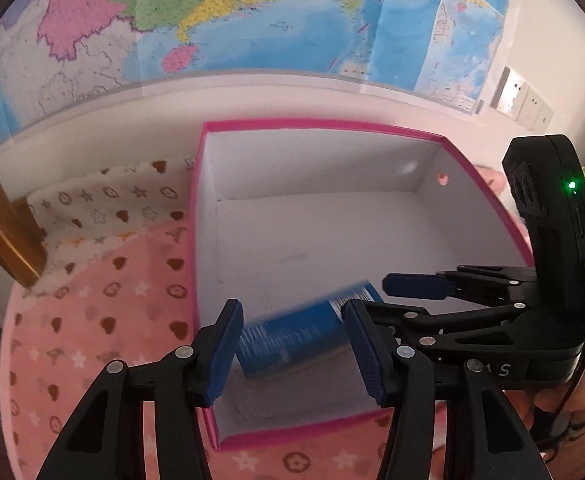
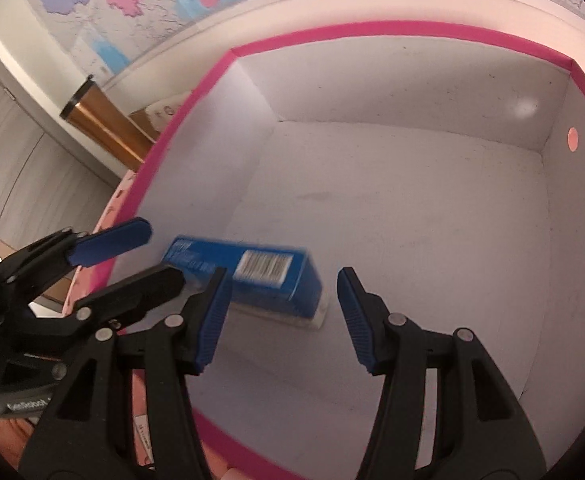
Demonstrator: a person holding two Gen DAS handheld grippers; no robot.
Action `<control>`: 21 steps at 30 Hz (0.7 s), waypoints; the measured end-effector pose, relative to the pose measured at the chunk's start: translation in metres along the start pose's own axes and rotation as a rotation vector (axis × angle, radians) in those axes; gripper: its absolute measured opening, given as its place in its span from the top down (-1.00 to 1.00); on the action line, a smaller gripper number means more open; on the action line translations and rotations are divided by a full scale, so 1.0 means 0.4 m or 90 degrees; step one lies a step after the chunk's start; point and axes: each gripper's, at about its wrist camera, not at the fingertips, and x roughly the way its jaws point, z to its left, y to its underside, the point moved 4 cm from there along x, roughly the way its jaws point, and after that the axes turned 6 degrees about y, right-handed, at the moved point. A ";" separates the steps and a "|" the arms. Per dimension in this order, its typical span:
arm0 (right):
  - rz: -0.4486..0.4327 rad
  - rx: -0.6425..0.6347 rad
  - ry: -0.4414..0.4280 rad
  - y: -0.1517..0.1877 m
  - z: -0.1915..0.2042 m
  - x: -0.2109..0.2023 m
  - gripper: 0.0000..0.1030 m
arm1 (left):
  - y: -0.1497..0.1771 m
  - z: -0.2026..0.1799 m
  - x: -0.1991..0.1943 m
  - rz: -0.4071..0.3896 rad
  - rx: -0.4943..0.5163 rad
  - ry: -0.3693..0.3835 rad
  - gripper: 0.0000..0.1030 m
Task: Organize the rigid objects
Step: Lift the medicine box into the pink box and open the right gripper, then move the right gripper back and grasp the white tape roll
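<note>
A large coloured wall map fills the upper part of the left wrist view, above a pale wall. Below it, a pink cloth printed with hearts and stars covers the surface in the lower left of that frame.

On the cloth stands the pink-rimmed box, open at the top, with plain white walls and floor. It takes up the centre of the left view and most of the right wrist view.

Inside it, low in both frames, is the blue carton, a long rectangular pack with white print and a barcode on one face. It is blurred in both views, so whether it is at rest on the floor or just landing cannot be told; it sits near the box's near-left corner.

The left gripper has its fingers spread apart, gripping nothing, with the carton showing between them but clear of the pads. The right gripper is likewise spread wide and empty, over the box interior.

As a judgement, one item appears to be in the box, and nothing else is in it. No further loose objects to sort show in either frame, so what remains cannot be told.
</note>
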 end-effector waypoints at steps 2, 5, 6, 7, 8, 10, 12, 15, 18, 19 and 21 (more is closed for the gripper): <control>0.001 -0.005 0.010 0.000 0.000 0.007 -0.12 | -0.001 -0.001 -0.003 -0.011 0.010 -0.013 -0.06; -0.004 -0.010 0.033 -0.001 -0.002 0.009 -0.12 | -0.003 -0.002 -0.004 -0.022 0.023 -0.028 -0.06; -0.005 -0.009 0.037 -0.004 -0.004 0.007 -0.12 | -0.002 -0.003 -0.007 -0.028 0.027 -0.035 -0.06; -0.008 -0.008 0.040 -0.005 -0.005 0.005 -0.12 | -0.001 -0.004 -0.012 -0.034 0.031 -0.041 -0.06; -0.012 -0.010 0.038 -0.003 -0.005 -0.001 -0.12 | 0.000 -0.004 -0.018 -0.040 0.035 -0.046 -0.06; -0.019 -0.011 0.028 0.005 -0.010 -0.016 -0.12 | 0.003 0.000 -0.031 -0.049 0.031 -0.033 -0.06; -0.031 -0.008 0.019 0.017 -0.020 -0.037 -0.12 | 0.008 0.007 -0.049 -0.061 0.026 -0.015 -0.07; -0.056 -0.012 0.001 0.037 -0.021 -0.079 -0.12 | 0.019 0.004 -0.083 -0.090 0.024 0.007 -0.12; -0.098 -0.033 -0.018 0.069 -0.007 -0.144 -0.12 | 0.036 -0.017 -0.125 -0.122 0.036 0.036 -0.26; -0.108 -0.039 -0.022 0.078 0.000 -0.160 -0.12 | 0.044 -0.028 -0.139 -0.130 0.044 0.048 -0.28; -0.137 -0.051 -0.031 0.111 0.008 -0.208 -0.12 | 0.067 -0.051 -0.165 -0.143 0.060 0.066 -0.30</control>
